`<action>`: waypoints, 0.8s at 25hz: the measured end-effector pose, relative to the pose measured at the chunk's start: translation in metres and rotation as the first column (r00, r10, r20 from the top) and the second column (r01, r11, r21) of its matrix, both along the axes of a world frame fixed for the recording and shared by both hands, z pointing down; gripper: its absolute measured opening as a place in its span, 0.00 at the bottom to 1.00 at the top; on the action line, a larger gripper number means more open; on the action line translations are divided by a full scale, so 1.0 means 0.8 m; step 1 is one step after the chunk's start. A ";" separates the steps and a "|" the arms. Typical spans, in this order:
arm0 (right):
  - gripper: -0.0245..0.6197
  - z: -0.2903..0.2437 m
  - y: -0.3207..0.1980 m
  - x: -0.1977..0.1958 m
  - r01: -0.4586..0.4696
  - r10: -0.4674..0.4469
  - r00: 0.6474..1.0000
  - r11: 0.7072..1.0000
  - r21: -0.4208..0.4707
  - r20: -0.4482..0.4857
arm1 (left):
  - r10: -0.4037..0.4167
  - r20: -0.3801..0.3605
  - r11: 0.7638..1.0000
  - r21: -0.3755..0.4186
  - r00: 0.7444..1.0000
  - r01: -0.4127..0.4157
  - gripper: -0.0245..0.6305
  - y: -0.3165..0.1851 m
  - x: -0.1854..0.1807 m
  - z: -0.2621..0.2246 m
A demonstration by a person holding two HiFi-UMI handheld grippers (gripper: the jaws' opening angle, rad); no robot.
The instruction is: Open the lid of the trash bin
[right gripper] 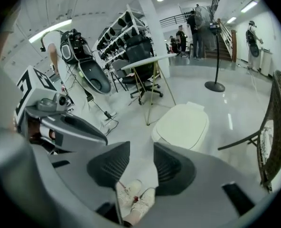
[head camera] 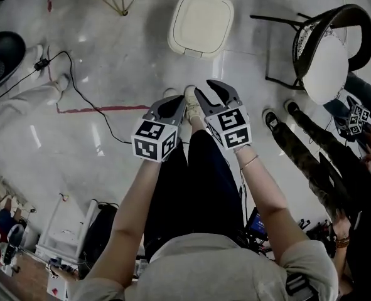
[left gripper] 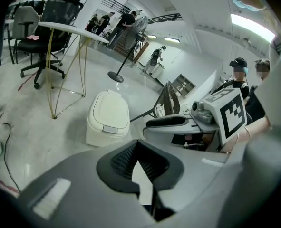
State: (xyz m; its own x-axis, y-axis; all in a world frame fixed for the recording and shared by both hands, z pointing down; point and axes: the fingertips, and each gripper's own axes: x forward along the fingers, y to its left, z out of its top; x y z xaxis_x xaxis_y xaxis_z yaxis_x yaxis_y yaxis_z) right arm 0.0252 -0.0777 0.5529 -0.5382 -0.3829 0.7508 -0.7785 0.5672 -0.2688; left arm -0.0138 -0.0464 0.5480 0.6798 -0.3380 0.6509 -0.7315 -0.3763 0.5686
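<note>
A pale, glossy floor (head camera: 110,61) filled the head view, and the person stood on it in dark trousers with both bare forearms stretched forward and down. To the right stood a dark wicker chair (head camera: 326,64) with a white seat, and beside it a bystander's legs (head camera: 304,143) in patterned trousers. The trash bin (head camera: 201,22), cream-coloured and squarish with rounded corners, sat on the floor ahead of the person and well apart from both tools, between the chair and the gold legs of a table; its lid lay flat and closed, as the left gripper view (left gripper: 107,118) and the right gripper view (right gripper: 183,125) also showed. The left gripper (head camera: 180,100) hung over the person's feet with its jaw tips brought together on nothing. The right gripper (head camera: 205,88), just beside it, had its jaws parted, and only floor and the white shoes (right gripper: 135,196) showed through the gap. A thin black cable (head camera: 85,99) snaked across the floor at the left, crossing a line of red tape (head camera: 91,110).
</note>
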 end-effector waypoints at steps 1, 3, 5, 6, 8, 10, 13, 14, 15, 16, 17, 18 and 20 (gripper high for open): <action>0.23 0.012 -0.001 -0.001 0.000 0.000 1.000 1.000 -0.005 -0.001 | -0.001 0.002 1.000 -0.009 1.000 0.001 0.03 0.002 0.001 0.011; 0.23 0.038 -0.006 -0.003 0.005 -0.005 1.000 1.000 -0.011 -0.011 | -0.010 0.003 1.000 -0.024 1.000 0.010 0.03 0.003 0.004 0.034; 0.23 0.066 -0.013 -0.004 0.011 -0.011 1.000 1.000 -0.016 -0.024 | -0.022 0.001 0.999 -0.032 1.000 0.022 0.03 0.001 0.007 0.056; 0.23 0.078 -0.015 -0.005 0.014 -0.015 0.999 1.000 -0.020 -0.030 | -0.028 0.001 0.999 -0.035 1.000 0.028 0.03 0.000 0.008 0.067; 0.23 0.101 -0.021 -0.008 0.019 -0.020 0.999 0.999 -0.027 -0.038 | -0.038 0.005 0.998 -0.043 0.999 0.038 0.03 -0.001 0.007 0.086; 0.23 0.121 -0.028 -0.012 0.026 -0.028 0.999 0.999 -0.030 -0.047 | -0.052 0.011 0.997 -0.052 0.999 0.052 0.03 -0.005 0.004 0.103; 0.23 0.148 -0.039 -0.014 0.032 -0.035 0.997 0.999 -0.036 -0.074 | -0.082 0.016 0.995 -0.054 0.996 0.083 0.03 -0.015 -0.002 0.124; 0.23 0.156 -0.043 -0.014 0.030 -0.033 0.996 0.999 -0.036 -0.080 | -0.091 0.016 0.994 -0.053 0.996 0.091 0.03 -0.019 -0.003 0.130; 0.23 0.162 -0.048 -0.014 0.028 -0.031 0.996 0.999 -0.035 -0.085 | -0.096 0.016 0.994 -0.054 0.995 0.097 0.03 -0.022 -0.004 0.136; 0.23 0.168 -0.053 -0.014 0.028 -0.031 0.995 0.999 -0.031 -0.091 | -0.100 0.016 0.993 -0.054 0.995 0.101 0.03 -0.025 -0.004 0.142; 0.23 0.172 -0.058 -0.014 0.030 -0.033 0.995 0.999 -0.025 -0.098 | -0.103 0.015 0.993 -0.055 0.995 0.103 0.03 -0.027 -0.004 0.147; 0.23 0.176 -0.063 -0.015 0.035 -0.036 0.994 0.999 -0.017 -0.105 | -0.106 0.013 0.993 -0.054 0.994 0.106 0.03 -0.030 -0.003 0.151; 0.23 0.182 -0.073 -0.017 0.041 -0.042 0.993 0.999 -0.007 -0.111 | -0.112 0.010 0.992 -0.052 0.994 0.113 0.03 -0.035 -0.003 0.158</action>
